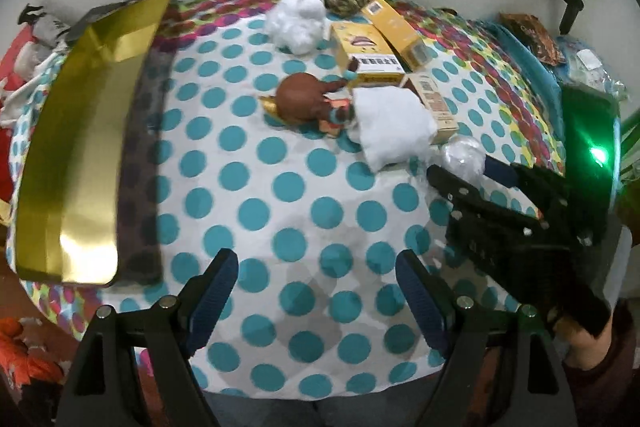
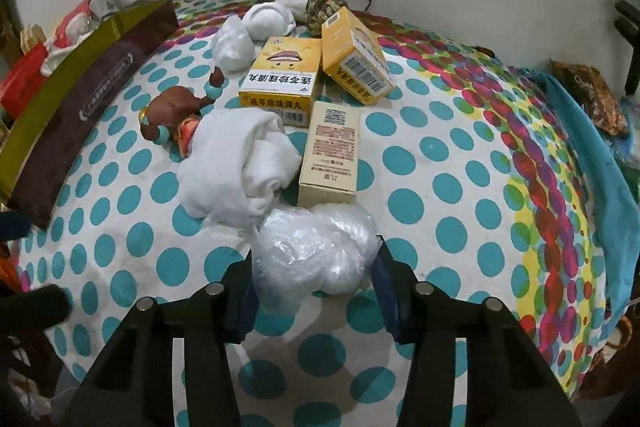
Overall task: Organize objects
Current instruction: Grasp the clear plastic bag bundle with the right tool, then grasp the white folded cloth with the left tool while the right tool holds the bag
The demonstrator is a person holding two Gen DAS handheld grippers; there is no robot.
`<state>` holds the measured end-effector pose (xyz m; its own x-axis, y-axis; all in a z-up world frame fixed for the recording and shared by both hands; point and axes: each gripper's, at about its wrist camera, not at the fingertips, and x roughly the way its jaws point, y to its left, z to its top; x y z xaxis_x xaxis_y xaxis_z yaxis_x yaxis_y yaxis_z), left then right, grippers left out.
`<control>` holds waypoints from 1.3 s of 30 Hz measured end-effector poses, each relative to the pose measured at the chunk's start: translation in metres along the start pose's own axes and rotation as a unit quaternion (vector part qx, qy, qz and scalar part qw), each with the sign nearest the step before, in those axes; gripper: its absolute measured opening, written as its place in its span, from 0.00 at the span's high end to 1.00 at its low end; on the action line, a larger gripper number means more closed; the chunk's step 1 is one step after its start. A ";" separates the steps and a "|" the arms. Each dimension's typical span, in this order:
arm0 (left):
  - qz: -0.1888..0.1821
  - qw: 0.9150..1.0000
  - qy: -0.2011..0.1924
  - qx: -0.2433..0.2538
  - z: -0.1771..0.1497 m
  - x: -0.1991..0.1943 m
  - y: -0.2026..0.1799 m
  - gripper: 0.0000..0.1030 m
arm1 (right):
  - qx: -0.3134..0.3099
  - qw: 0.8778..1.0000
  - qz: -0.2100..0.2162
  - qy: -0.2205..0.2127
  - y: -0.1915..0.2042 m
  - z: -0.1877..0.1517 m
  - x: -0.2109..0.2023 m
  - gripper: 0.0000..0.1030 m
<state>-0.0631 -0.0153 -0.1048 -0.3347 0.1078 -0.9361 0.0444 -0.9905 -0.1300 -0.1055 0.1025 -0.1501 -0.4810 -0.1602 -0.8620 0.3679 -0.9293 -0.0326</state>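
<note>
Two grippers: over a teal-dotted cloth worktop (image 2: 440, 187).
Gold-lined box (image 1: 80, 147): well left of the left gripper (image 1: 316, 291), whose jaws are spread and empty.
Crumpled clear plastic bag (image 2: 316, 255): pinched in the right gripper (image 2: 314, 283).
Cream carton (image 2: 330, 155): just beyond the bag.

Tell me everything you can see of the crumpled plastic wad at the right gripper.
The plastic wad is a clear, whitish, crinkled film bunched into a loose ball. It lies on the dotted cloth between the fingers of the right gripper, which appear to press its sides. Its far edge seems to meet the beige carton.
</note>
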 end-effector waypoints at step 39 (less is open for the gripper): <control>0.008 0.999 -0.021 0.023 0.070 0.073 -0.055 0.56 | 0.075 0.995 0.048 -0.053 -0.052 -0.062 -0.072 0.55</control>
<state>-0.1555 0.0415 -0.1428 -0.3741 0.0891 -0.9231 0.0064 -0.9951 -0.0987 -0.0407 0.1835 -0.1181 -0.5331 -0.2776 -0.7992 0.2975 -0.9458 0.1301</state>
